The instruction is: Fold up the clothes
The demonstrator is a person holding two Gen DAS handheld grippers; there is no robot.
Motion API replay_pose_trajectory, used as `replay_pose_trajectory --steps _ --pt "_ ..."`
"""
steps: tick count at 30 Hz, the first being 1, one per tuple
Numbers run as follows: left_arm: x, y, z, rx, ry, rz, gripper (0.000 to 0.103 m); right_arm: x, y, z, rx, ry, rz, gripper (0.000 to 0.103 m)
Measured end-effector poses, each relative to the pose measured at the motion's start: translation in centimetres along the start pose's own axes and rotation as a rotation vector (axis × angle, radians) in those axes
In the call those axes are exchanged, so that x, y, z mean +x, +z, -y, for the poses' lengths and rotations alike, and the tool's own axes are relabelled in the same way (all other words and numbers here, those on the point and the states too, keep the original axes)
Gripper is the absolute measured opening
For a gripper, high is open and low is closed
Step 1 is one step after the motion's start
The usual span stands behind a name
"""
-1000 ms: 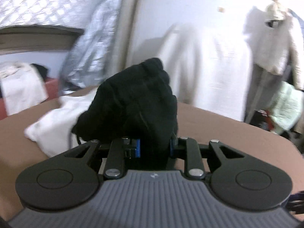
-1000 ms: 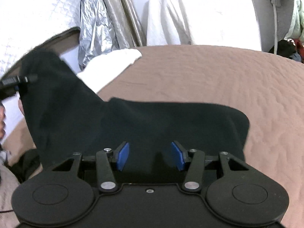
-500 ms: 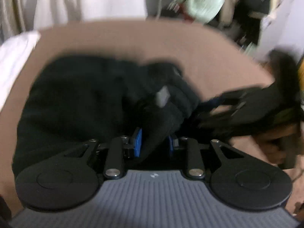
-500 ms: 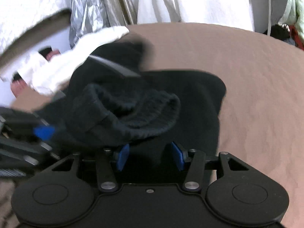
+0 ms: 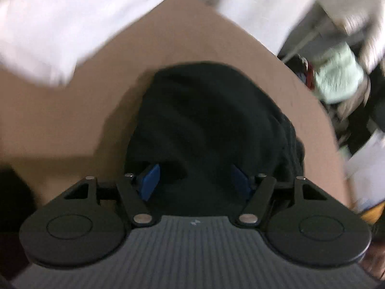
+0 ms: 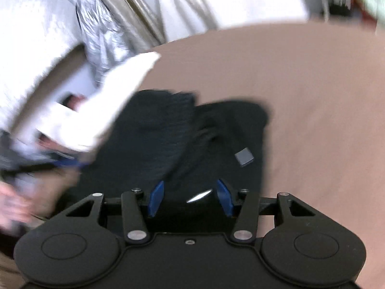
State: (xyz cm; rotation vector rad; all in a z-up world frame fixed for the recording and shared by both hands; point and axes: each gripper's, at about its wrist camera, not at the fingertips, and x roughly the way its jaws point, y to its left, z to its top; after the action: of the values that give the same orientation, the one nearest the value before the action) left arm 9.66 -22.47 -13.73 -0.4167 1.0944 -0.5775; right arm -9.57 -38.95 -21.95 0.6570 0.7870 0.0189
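Left tongs (image 5: pixel 195 180), earlier gripping the black garment (image 5: pixel 207 120), are opening; right tongs (image 6: pixel 190 198) stay parted.

A brown quilted cover (image 6: pixel 300 91) fills the middle and right of the right wrist view and spreads across the middle of the left wrist view, blurred. In the right wrist view, a silver crinkled sheet (image 6: pixel 96 41) hangs at upper left, with pale poles (image 6: pixel 134 4) leaning beside it at top centre. White cloth (image 6: pixel 216 0) hangs along the top behind the cover's far edge. In the left wrist view, white hanging cloth (image 5: pixel 264 7) shows at top right, and a dim cluttered corner with a pale green bundle (image 5: pixel 336 77) sits at the right edge. Light is bright and washed out along the top.
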Motion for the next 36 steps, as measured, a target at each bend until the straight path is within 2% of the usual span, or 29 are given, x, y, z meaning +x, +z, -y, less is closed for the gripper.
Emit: replay_pose_trajectory --steps 1,3,6,10,13,15,16,17,18,19,22,23,25,28,31,32,35,36 --pt "0.0 0.2 -0.6 -0.033 -0.019 0.002 0.064 0.5 -0.4 0.2 0.048 0.056 -0.033 0.057" --pt "-0.6 0.1 -0.8 -0.014 -0.015 0.019 0.065 1.8 -1.3 0.5 0.113 0.102 -0.087 0.063" --pt "-0.6 -0.3 -0.2 0.065 0.039 0.026 0.066 4.5 -2.5 0.6 0.167 0.070 -0.128 0.064" --pt "-0.3 -0.2 1.4 0.164 0.108 0.009 0.066 7.0 -3.0 1.7 0.316 0.186 -0.108 0.065" --pt "-1.9 -1.3 1.5 0.253 0.110 -0.015 0.068 7.3 -3.3 2.6 0.436 0.186 -0.075 0.066" --pt "-3.1 -3.6 0.7 0.356 0.127 0.019 0.069 6.8 -3.3 2.2 0.424 0.176 -0.058 0.066" --pt "-2.8 -3.8 0.1 0.333 0.166 0.005 0.078 6.5 -3.4 1.9 0.409 0.172 -0.056 0.066" --pt "-2.5 -3.9 -0.5 0.309 0.204 -0.009 0.081 6.2 -3.4 1.6 0.394 0.168 -0.054 0.067" --pt "-2.3 -3.8 -1.3 0.266 0.205 -0.021 0.080 6.0 -3.4 1.5 0.387 0.172 -0.053 0.067" --pt "-2.6 -3.2 -2.2 0.200 0.169 -0.009 0.077 5.9 -3.3 1.6 0.396 0.187 -0.051 0.067" --pt "-4.6 -1.8 -4.4 0.036 0.108 0.107 0.075 5.4 -3.8 2.3 0.462 0.209 -0.029 0.068" --pt "-5.2 -1.6 -4.7 0.022 0.104 0.140 0.075 5.2 -3.9 2.5 0.478 0.205 -0.021 0.070" --pt "-5.1 -1.3 -5.5 -0.010 0.084 0.147 0.075 5.0 -3.9 2.6 0.481 0.168 -0.004 0.075" --pt "-3.1 -1.2 -6.4 -0.064 0.013 0.040 0.075 4.9 -3.6 2.5 0.476 0.147 0.016 0.076" --pt "-0.7 -1.9 -6.1 -0.076 -0.028 -0.094 0.076 6.4 -2.9 2.6 0.468 0.154 0.008 0.085" --pt "0.0 -2.2 -6.0 -0.075 -0.028 -0.117 0.077 7.3 -2.5 2.8 0.466 0.151 0.010 0.087" --pt "0.4 -2.3 -5.3 -0.031 -0.019 -0.109 0.076 10.4 -1.3 3.1 0.459 0.138 0.013 0.096" --pt "0.2 -2.2 -5.1 -0.016 -0.023 -0.095 0.068 10.8 -1.0 3.0 0.450 0.111 0.021 0.095"
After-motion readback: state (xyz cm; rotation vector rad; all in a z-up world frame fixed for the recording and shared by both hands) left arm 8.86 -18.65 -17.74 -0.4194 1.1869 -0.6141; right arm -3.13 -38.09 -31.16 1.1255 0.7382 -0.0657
